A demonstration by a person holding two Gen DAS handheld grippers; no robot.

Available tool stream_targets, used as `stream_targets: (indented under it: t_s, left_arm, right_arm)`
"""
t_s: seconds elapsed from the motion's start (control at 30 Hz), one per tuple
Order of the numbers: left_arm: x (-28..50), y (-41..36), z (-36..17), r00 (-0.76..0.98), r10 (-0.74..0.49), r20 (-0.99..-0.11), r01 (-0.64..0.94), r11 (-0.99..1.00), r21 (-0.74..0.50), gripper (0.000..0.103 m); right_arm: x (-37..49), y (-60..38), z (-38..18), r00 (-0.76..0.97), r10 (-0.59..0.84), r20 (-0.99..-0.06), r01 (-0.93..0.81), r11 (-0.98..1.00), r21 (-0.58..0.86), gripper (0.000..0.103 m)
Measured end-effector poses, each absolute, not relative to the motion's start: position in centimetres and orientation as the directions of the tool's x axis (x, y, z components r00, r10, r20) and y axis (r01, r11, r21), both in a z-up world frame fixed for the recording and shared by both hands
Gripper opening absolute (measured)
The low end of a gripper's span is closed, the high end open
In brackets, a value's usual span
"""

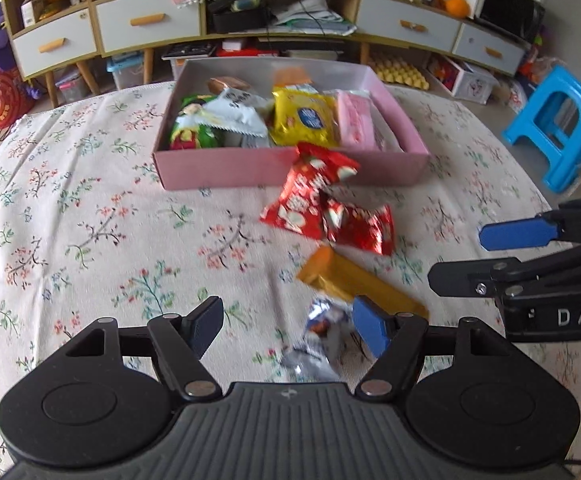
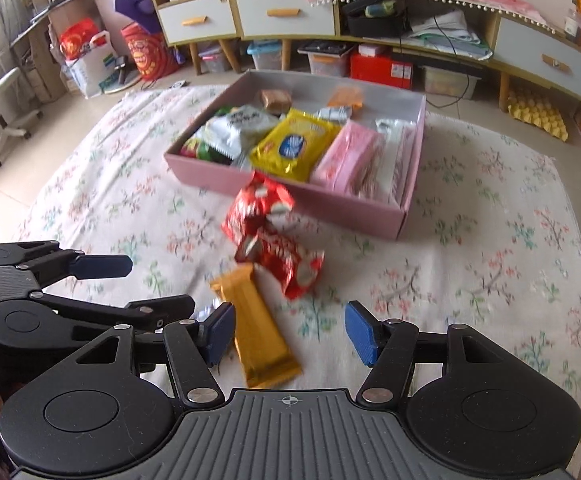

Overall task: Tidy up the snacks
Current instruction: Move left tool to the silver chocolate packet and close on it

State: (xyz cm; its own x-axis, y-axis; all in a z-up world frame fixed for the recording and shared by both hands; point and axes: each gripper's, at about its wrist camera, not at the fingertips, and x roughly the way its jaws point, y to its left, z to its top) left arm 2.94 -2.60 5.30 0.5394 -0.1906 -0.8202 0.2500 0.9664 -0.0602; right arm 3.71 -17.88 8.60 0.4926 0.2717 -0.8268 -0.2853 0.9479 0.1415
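Both grippers empty w/ jaws wide: left gripper (image 1: 286,332) straddles silver candy (image 1: 318,340) low-centre, right gripper (image 2: 290,332) over orange bar (image 2: 260,332), prob. lining up grabs for pink box (image 1: 226,166) upper-centre.

A lived-in home, likely a living room: a long wooden sideboard (image 1: 250,20) with white drawers runs along the wall, cluttered with papers, boxes and oranges (image 1: 456,5). A flowered cloth (image 1: 90,208) covers the table, a blue plastic stool (image 1: 556,128) beside it.
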Motion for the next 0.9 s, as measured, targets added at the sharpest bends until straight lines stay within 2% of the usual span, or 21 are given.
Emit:
stream_targets:
  t_s: [0.27, 0.53, 0.63, 0.7, 0.77, 0.83, 0.9]
  left_arm:
    - [0.6, -3.8, 3.0, 0.522, -0.151, -0.84, 0.349, 0.936, 0.049, 0.07]
    - [0.6, -3.9, 2.5, 0.512, -0.144, -0.847, 0.337, 0.941, 0.043, 0.066]
    - [0.6, -4.3, 2.0, 0.507, -0.136, -0.851, 0.344, 0.937, 0.056, 0.057]
    - [0.7, -4.3, 1.9, 0.515, -0.129, -0.847, 0.341, 0.938, 0.064, 0.057]
    - [0.9, -4.1, 2.0, 0.516, -0.13, -0.847, 0.336, 0.94, 0.06, 0.052]
    - [0.9, -3.8, 2.2, 0.519, -0.13, -0.845, 0.325, 0.944, 0.054, 0.034]
    - [1.0, -3.6, 2.4, 0.521, -0.132, -0.843, 0.316, 0.948, 0.047, 0.033]
  right_arm:
    - [1.5, -17.5, 7.6, 0.48, 0.274, -0.833, -0.323, 0.939, 0.122, 0.061]
    - [2.3, -17.5, 6.8, 0.468, 0.264, -0.844, -0.303, 0.944, 0.128, 0.061]
    - [2.3, -17.1, 6.8, 0.466, 0.268, -0.843, -0.315, 0.941, 0.125, 0.061]
    - [2.4, -17.0, 6.7, 0.464, 0.265, -0.845, -0.314, 0.942, 0.123, 0.061]
    - [2.6, -17.0, 6.6, 0.463, 0.261, -0.847, -0.309, 0.943, 0.122, 0.061]
    - [2.7, -17.0, 6.4, 0.46, 0.256, -0.85, -0.306, 0.945, 0.119, 0.061]
    - [2.6, -17.0, 6.2, 0.458, 0.252, -0.852, -0.306, 0.945, 0.115, 0.061]
